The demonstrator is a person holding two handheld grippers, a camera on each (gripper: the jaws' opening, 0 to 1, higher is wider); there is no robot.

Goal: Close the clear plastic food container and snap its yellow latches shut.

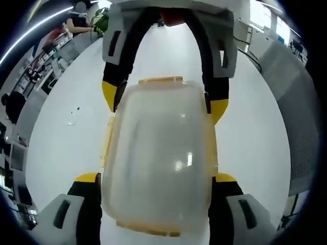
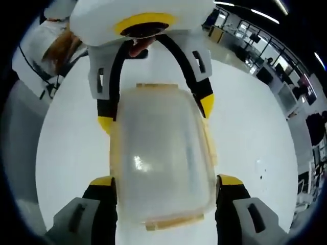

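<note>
The clear plastic food container (image 1: 158, 158) lies on the white table with its frosted lid on top. Yellow latches show along its edges, one at the far end (image 1: 160, 80) and one on the left side (image 1: 107, 140); whether they are snapped down I cannot tell. My left gripper (image 1: 156, 177) straddles the container's near end, its yellow-tipped jaws against both sides. My right gripper (image 1: 163, 102) faces it and clasps the far end. In the right gripper view the container (image 2: 163, 153) sits between my right gripper (image 2: 166, 180) and the left gripper (image 2: 156, 113) beyond it.
The white table (image 1: 255, 138) spreads out around the container, with a small clear item (image 1: 71, 120) lying to the left. Desks and seated people (image 1: 76, 20) stand beyond the table. A person's sleeve (image 2: 48, 46) shows at the upper left of the right gripper view.
</note>
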